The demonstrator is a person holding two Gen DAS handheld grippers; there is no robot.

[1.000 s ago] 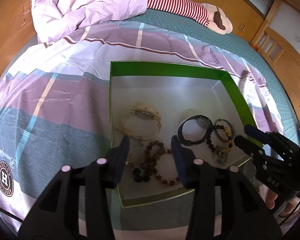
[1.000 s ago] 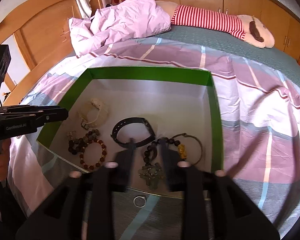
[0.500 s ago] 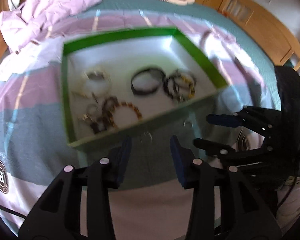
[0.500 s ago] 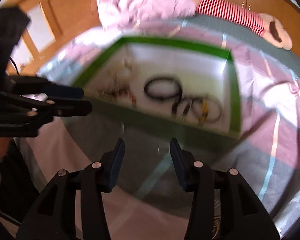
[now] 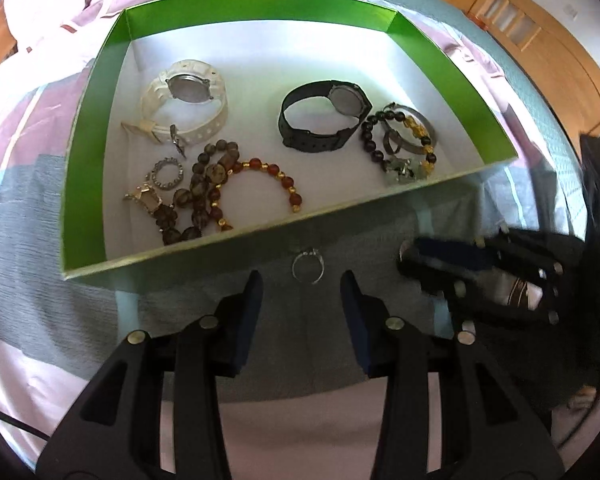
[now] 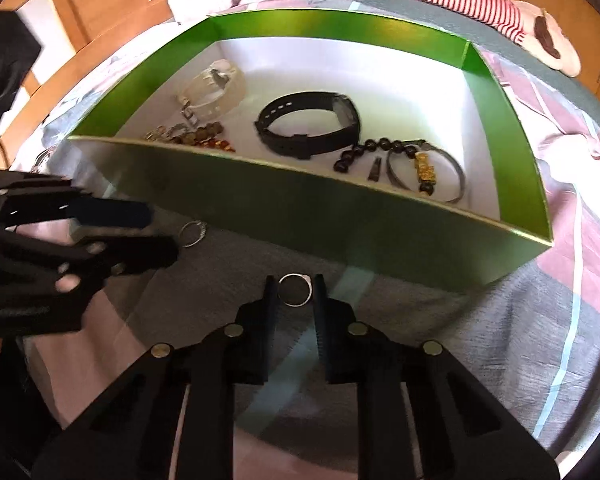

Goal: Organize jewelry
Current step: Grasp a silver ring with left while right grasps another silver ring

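A plain ring (image 6: 295, 295) is bracketed by the narrowed right gripper (image 6: 294, 294) on the bedspread (image 6: 228, 276); contact can't be told. A squeeze flat and low is advised. Left gripper (image 5: 301, 286) is spread before a second ring (image 5: 307, 268). Beyond, the green box (image 6: 300, 204).

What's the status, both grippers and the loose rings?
Left gripper open, ring just ahead on the bedspread. Right gripper closing around second ring. Green box wall stands ahead.
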